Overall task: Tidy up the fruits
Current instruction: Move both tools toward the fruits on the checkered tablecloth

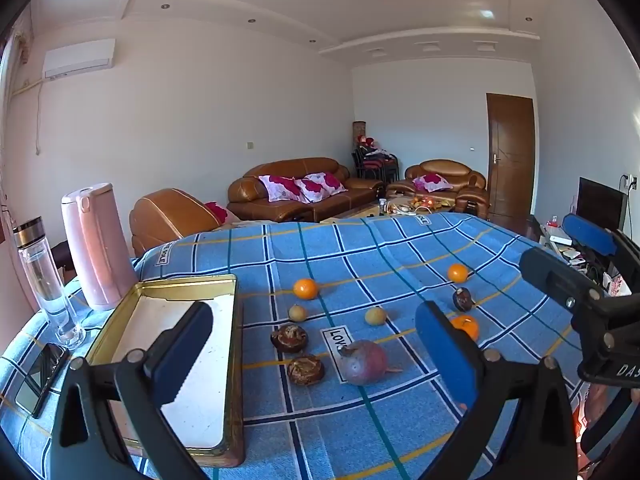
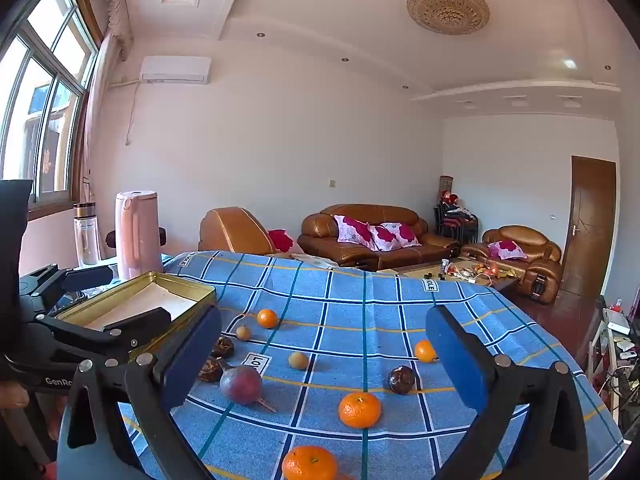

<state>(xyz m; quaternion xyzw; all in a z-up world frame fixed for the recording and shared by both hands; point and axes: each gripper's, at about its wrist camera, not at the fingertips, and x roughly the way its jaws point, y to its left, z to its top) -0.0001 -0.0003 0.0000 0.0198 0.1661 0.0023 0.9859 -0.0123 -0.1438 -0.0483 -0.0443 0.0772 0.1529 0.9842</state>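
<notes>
A blue checked cloth lies under both grippers. Left of the left gripper sits a shallow rectangular gold tin. Ahead lie one smooth purple fruit, four round oranges and three wrinkled brown fruits. The left gripper and right gripper are spread wide, holding nothing.

Blue plaid tablecloth, orange tangerines (gold tin)

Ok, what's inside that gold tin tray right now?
No fruit in the gold tin tray, only its pale bare floor. The left gripper finger covers part of it.
</notes>
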